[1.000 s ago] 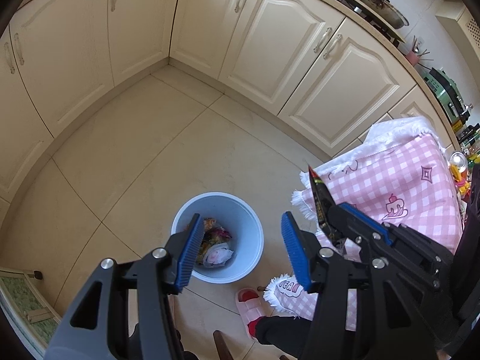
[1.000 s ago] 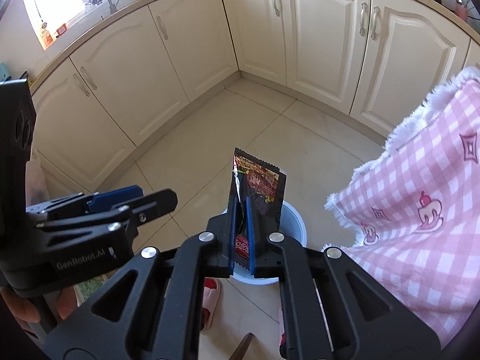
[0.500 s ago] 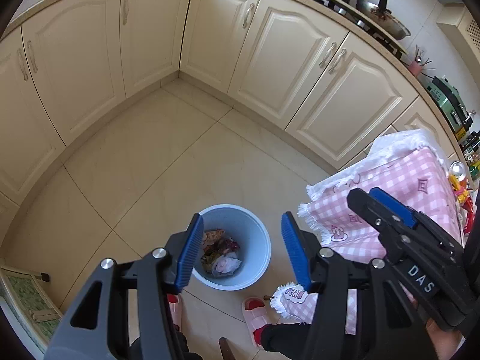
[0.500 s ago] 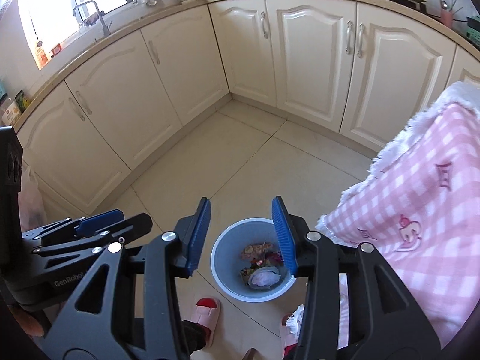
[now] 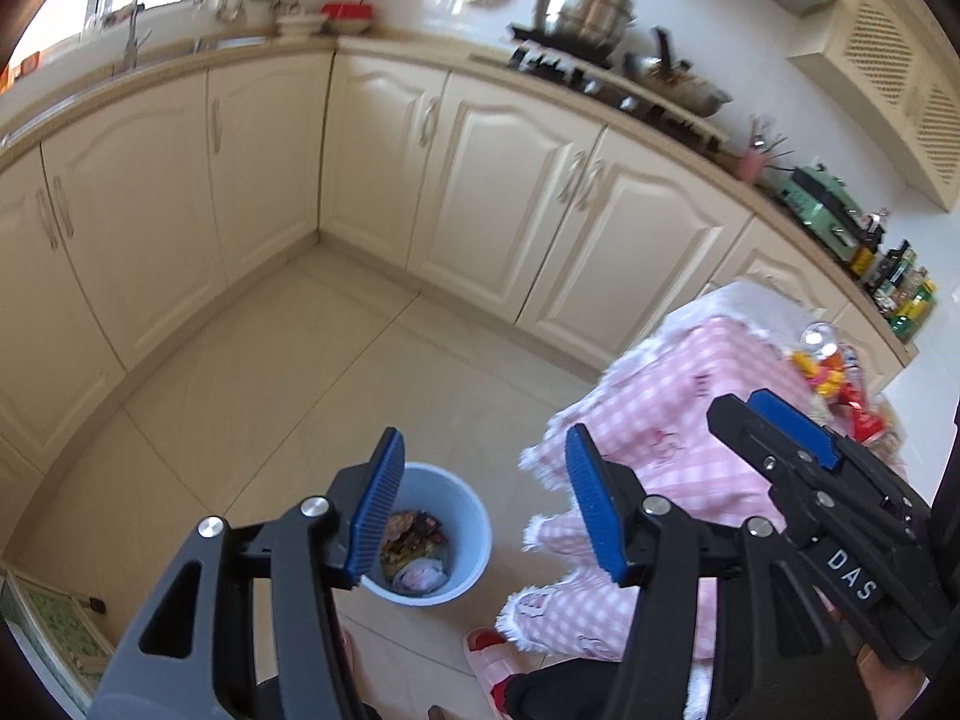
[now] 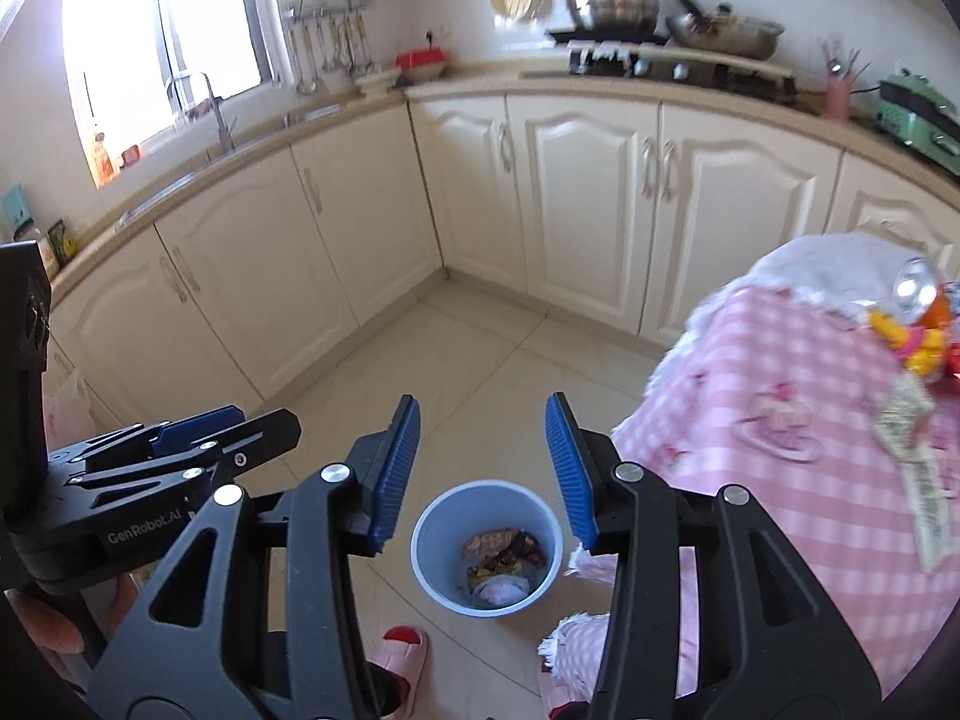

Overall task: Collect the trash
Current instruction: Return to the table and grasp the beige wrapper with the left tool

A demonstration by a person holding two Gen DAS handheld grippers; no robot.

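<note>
Right wrist view: right hand-held gripper (image 6: 485, 468) parted, nothing between its blue pads, just opened; below it, pale blue bin (image 6: 432, 564) on floor, holding crumpled wrappers (image 6: 501, 549) and white wad; left hand-held gripper (image 5: 480, 510) likewise agape, empty, above same bin.

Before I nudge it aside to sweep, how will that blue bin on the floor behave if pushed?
The blue bin looks like thin plastic holding only wrappers and crumpled paper, so it is probably light. On the smooth floor tiles it would likely slide easily. Pushed near its rim, it might tip.
</note>
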